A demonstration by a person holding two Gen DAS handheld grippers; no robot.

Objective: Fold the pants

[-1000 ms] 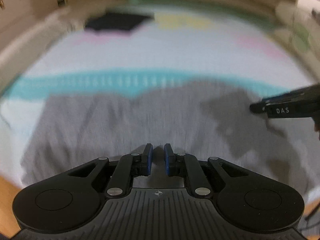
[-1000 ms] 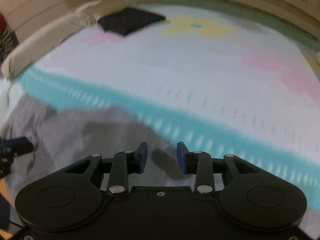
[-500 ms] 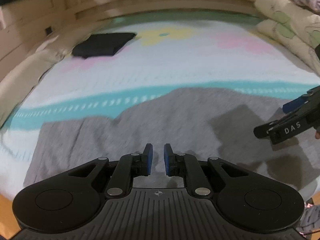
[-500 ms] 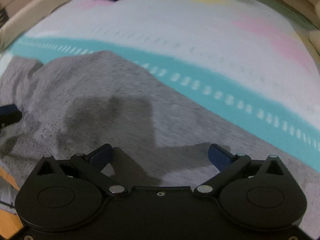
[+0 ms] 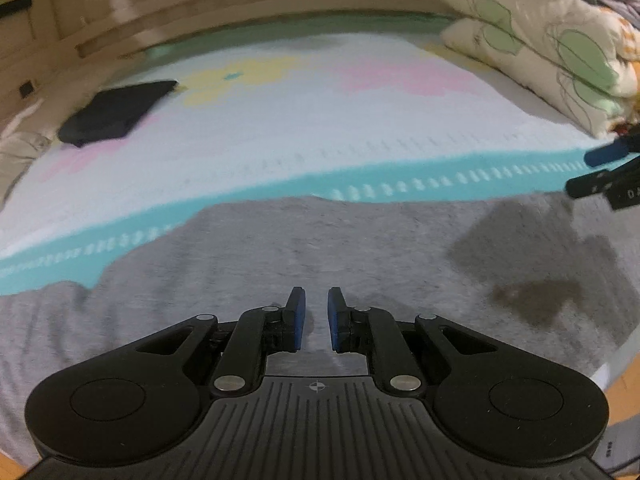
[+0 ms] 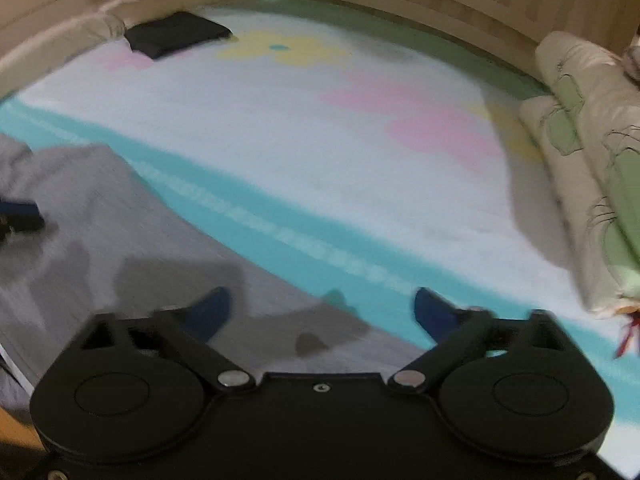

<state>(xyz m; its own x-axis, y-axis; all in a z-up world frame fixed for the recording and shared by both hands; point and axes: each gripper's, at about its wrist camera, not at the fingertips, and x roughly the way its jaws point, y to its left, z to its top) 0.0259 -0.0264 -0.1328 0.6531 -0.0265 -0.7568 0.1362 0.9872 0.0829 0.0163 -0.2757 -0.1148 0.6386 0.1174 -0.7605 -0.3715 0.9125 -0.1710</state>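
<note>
The left tool [image 5: 316,322] has its blue pads drawn nearly together, a narrow gap between them with nothing in it. The right tool [image 6: 323,314] stands wide apart and empty; its jaws have just been closing a little from a wider spread, with no cloth between them.

Both hang over a bed [image 5: 280,136] covered by a pale blanket with pink and yellow flower patches and a teal band running along near its front edge. A dark folded garment [image 5: 116,112] lies toward the far left corner. Stacked cream quilts with a green leaf print [image 5: 540,44] sit along the right edge. Wood panelling closes the room behind.

The grey pants [image 5: 320,248] lie spread flat along the front edge of the bed, directly under the left tool; the right tool hovers over their right end, where grey cloth meets the teal band.
</note>
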